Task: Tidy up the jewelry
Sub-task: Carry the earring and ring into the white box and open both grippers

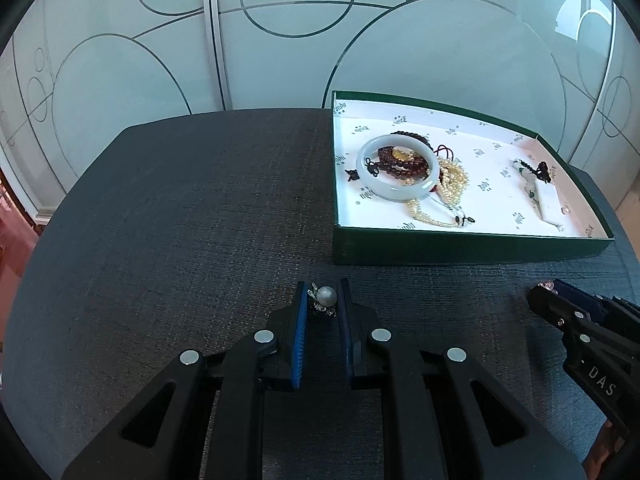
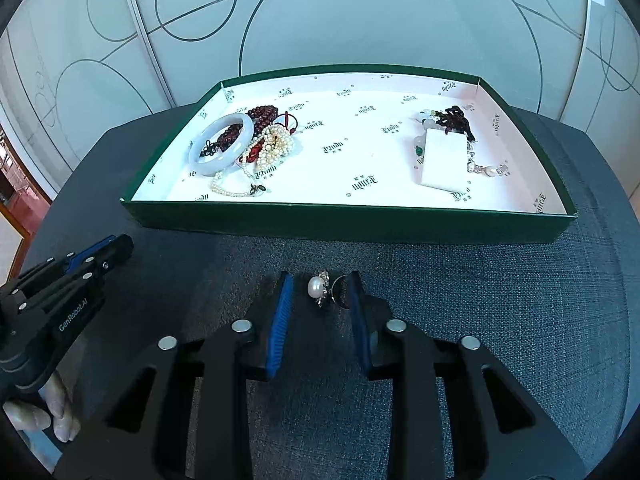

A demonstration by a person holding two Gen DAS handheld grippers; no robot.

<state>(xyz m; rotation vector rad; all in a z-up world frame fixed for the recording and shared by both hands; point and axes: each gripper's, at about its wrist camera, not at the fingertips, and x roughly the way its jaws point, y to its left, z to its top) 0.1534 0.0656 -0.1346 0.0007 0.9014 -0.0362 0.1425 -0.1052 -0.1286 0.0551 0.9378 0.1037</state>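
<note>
Two pearl pieces sit in your grippers, both just in front of the box (image 2: 352, 226) on the table (image 1: 180, 200). Your left gripper (image 1: 323, 298) is nearly closed, its pads pinching a pearl brooch (image 1: 325, 298). Your right gripper (image 2: 320, 292) is a little wider; a pearl ring (image 2: 322, 289) lies between its pads, touching the right one, clear of the left. Lift now and the ring may tip out, or the round pearl may squirt sideways.

Inside the box: a bangle (image 2: 224, 148) over dark beads, a pearl strand (image 2: 268, 148) beside it at the left end, and a white pendant (image 2: 444, 160) at the right end.
</note>
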